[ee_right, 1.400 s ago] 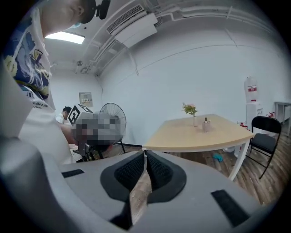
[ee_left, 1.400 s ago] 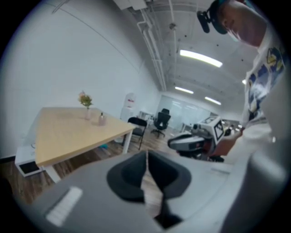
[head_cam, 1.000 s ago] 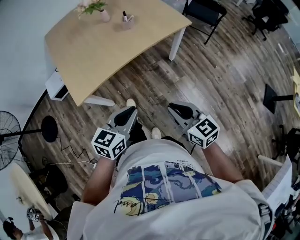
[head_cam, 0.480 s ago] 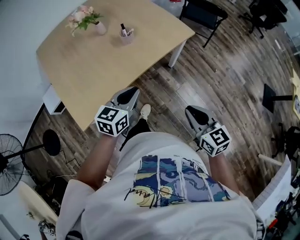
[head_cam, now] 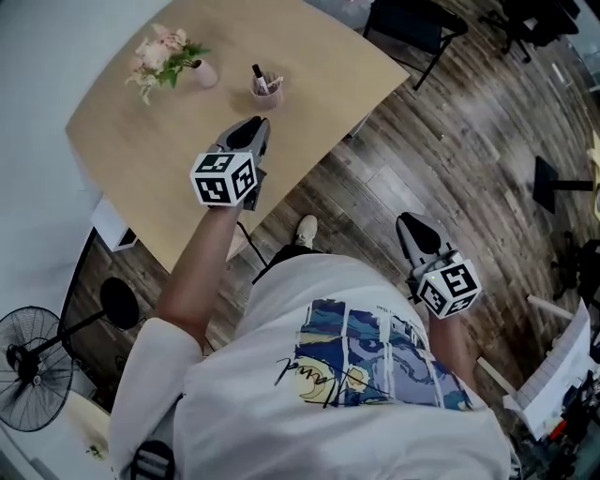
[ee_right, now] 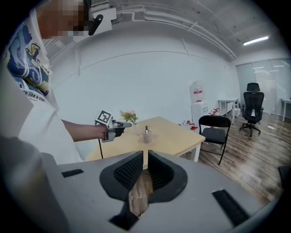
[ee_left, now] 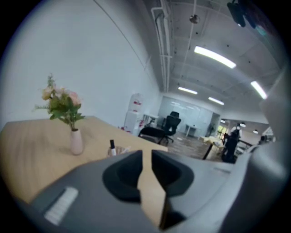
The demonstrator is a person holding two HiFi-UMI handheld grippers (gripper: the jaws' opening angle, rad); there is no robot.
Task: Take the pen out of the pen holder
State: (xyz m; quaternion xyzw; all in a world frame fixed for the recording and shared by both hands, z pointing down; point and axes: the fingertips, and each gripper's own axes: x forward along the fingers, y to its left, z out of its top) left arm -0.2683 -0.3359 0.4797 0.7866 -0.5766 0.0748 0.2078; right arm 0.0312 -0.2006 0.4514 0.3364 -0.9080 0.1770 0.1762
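Observation:
A small pink pen holder [head_cam: 265, 90] stands on the far part of the light wooden table [head_cam: 159, 178], with a black pen [head_cam: 257, 72] upright in it. My left gripper [head_cam: 255, 123] hovers over the table a short way before the holder; its jaws are opening and nothing is between them. In the left gripper view the holder [ee_left: 120, 150] and pen [ee_left: 112, 146] peek just above the left gripper [ee_left: 147, 155]. My right gripper [head_cam: 411, 223] hangs over the wooden floor beside the person's body, shut and empty. The right gripper view shows the right gripper [ee_right: 146, 154] pointing at the table, the holder [ee_right: 147, 136] and the left gripper [ee_right: 123, 124].
A pink vase with flowers [head_cam: 202, 73] stands left of the holder. A black chair [head_cam: 412, 23] sits past the table's right corner. A floor fan [head_cam: 37, 361] and cables lie at the lower left. White table legs [head_cam: 112, 234] stand under the near edge.
The person has stepped up to the table. My left gripper went forward from over the floor to over the tabletop near the holder. My right gripper stayed low at the side and drifted right.

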